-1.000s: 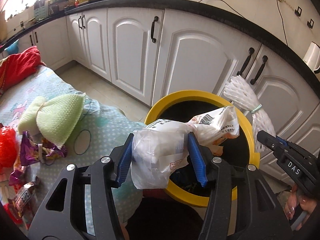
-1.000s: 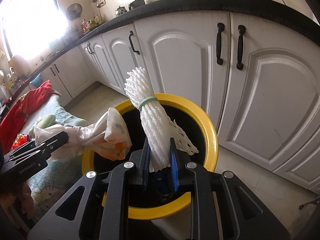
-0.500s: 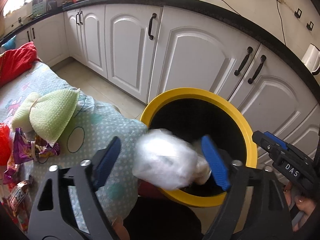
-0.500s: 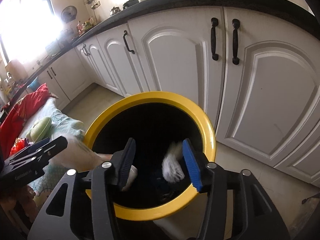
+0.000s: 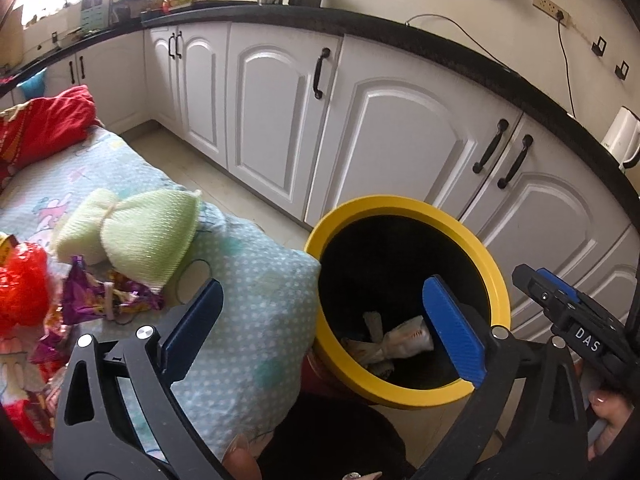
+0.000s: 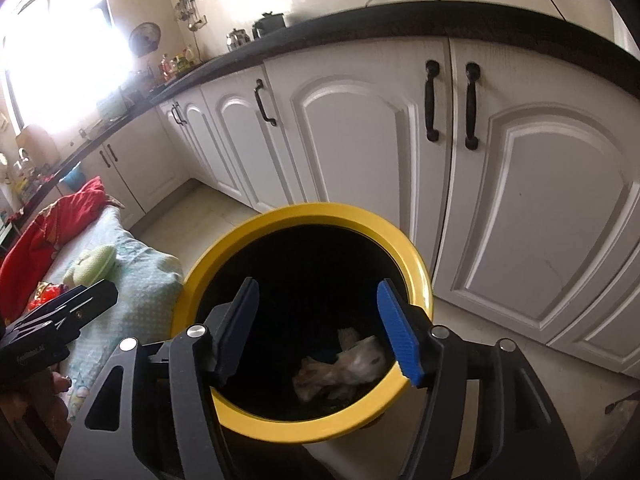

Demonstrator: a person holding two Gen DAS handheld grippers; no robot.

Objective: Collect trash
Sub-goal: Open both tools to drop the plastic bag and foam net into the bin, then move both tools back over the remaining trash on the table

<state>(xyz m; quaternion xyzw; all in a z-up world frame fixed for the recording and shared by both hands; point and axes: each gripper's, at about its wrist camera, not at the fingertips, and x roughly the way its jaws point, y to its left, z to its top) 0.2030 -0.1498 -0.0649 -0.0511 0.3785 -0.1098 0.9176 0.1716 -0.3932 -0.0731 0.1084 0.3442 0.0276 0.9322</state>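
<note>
White base cabinets [image 5: 392,152] run behind the scene. A bed [image 5: 248,292] in a dotted sheet lies to the left and touches the yellow-rimmed bin [image 5: 404,204]. Remaining trash, a green foam net [image 5: 132,232] and purple wrappers [image 5: 104,296], lies on the bed left of the left hand-held gripper [image 5: 320,332], the nearer one, long axis across the view. The bin holds crumpled bags [image 6: 344,364]. Both the left and the right hand-held gripper [image 6: 320,328] are opening, nothing between the jaws.
</note>
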